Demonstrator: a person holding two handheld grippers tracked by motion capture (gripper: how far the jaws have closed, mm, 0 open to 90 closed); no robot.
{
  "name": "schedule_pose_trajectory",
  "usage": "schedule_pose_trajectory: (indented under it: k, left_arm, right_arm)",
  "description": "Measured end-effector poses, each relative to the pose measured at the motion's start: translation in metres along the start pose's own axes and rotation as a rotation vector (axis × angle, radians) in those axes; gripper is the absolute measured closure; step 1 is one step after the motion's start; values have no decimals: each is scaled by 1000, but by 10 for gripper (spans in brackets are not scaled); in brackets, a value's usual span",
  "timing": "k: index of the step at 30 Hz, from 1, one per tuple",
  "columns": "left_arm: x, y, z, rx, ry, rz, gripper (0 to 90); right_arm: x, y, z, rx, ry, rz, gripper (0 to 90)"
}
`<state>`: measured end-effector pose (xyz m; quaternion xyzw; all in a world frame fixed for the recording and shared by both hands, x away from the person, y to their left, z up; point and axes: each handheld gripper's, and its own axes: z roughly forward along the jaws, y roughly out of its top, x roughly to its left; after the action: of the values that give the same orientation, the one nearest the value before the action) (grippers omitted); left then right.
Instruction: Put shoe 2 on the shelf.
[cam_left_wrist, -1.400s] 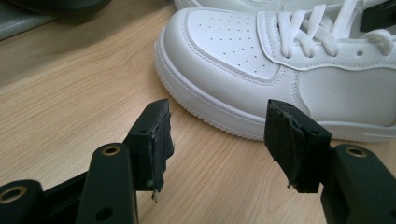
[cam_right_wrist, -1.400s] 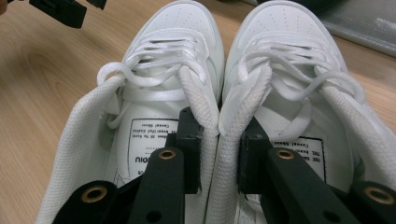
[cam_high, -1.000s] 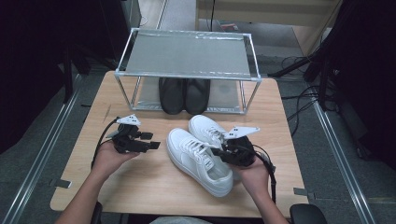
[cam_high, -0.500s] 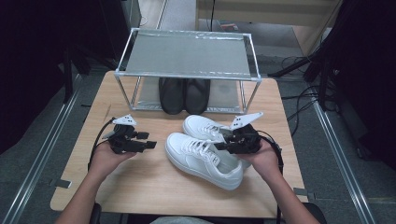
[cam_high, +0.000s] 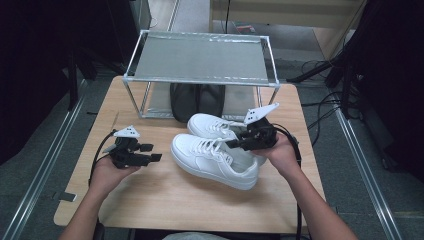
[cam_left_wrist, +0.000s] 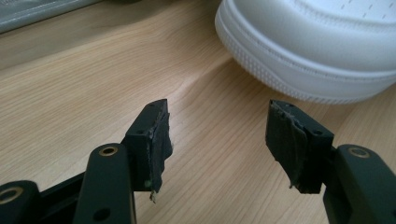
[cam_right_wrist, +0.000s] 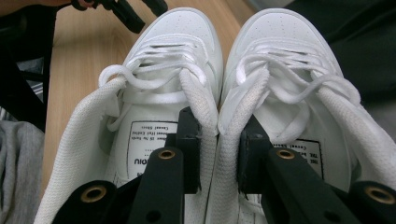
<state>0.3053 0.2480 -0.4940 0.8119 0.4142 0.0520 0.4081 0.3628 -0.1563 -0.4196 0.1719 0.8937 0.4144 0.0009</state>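
Observation:
My right gripper (cam_high: 235, 144) is shut on a pair of white sneakers: one jaw is inside the near shoe (cam_high: 210, 159), the other inside the far shoe (cam_high: 210, 125). In the right gripper view the two padded inner collars (cam_right_wrist: 217, 126) are pinched together between the jaws of the right gripper (cam_right_wrist: 218, 154), and both toes point away. My left gripper (cam_high: 150, 152) rests low over the wooden table (cam_high: 165, 200), left of the shoes and open. Between the jaws of the left gripper (cam_left_wrist: 219, 140) is bare wood, with a sneaker toe (cam_left_wrist: 317, 42) just ahead.
A metal-framed rack (cam_high: 200, 57) with a grey shelf stands at the table's far side. A pair of dark shoes (cam_high: 197, 100) sits under it. Cables trail from both grippers, and the floor drops off past the right edge.
The right gripper has moved away from me and up a little with both sneakers in its grip, and the pair has swung more crosswise. The left gripper has hardly moved.

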Motion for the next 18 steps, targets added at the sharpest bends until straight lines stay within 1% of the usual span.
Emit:
schedule_pose_trajectory:
  k: [4, 7, 11, 12, 13, 16, 18]
  left_arm:
    - [1, -3, -3, -2, 7, -3, 402]
    - [1, -5, -5, -10, 11, -16, 401]
    - [4, -7, -7, -9, 11, -18, 400]
    - [4, -8, -7, -11, 13, -25, 400]
    - [4, -8, -7, -9, 17, -23, 400]
    - [5, -9, -7, -8, 17, -27, 400]
    - [4, -9, -7, -7, 18, -25, 400]
  right_arm:
    - [-3, 16, -3, -11, 11, -34, 761]
    - [-4, 29, -6, -21, 21, -41, 761]
    - [-5, 44, -12, -35, 35, -59, 760]
    - [-6, 48, -13, -41, 40, -64, 760]
    - [-6, 51, -14, -46, 54, -60, 761]
    - [-6, 60, -16, -52, 77, -64, 760]
    - [-6, 63, -17, -54, 79, -71, 761]
